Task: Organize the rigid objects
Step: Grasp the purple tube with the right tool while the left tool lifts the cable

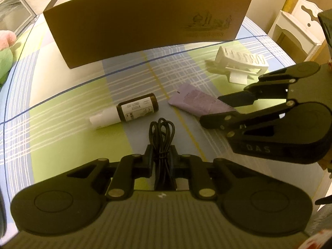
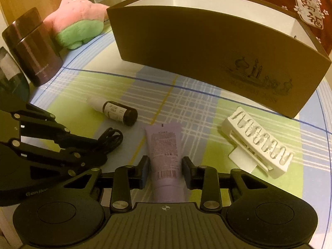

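My left gripper [image 1: 162,159] is shut on a coiled black cable [image 1: 162,137], held low over the checked cloth; it also shows in the right wrist view [image 2: 111,140]. My right gripper [image 2: 165,171] is open, its fingers on either side of a lilac tube [image 2: 165,155] that lies on the cloth, with small gaps at both sides. The tube also shows in the left wrist view [image 1: 197,101]. A dark bottle with a white cap [image 1: 128,112] lies on its side left of the tube. A white hair claw clip [image 2: 259,145] lies to the right. A brown box [image 2: 207,51], open at the top, stands behind them.
A pink and green plush star [image 2: 76,16] and a dark brown canister [image 2: 35,47] stand at the far left of the table. A white cabinet [image 1: 296,29] stands beyond the table's right edge. The cloth [image 2: 186,101] lies between the objects and the box.
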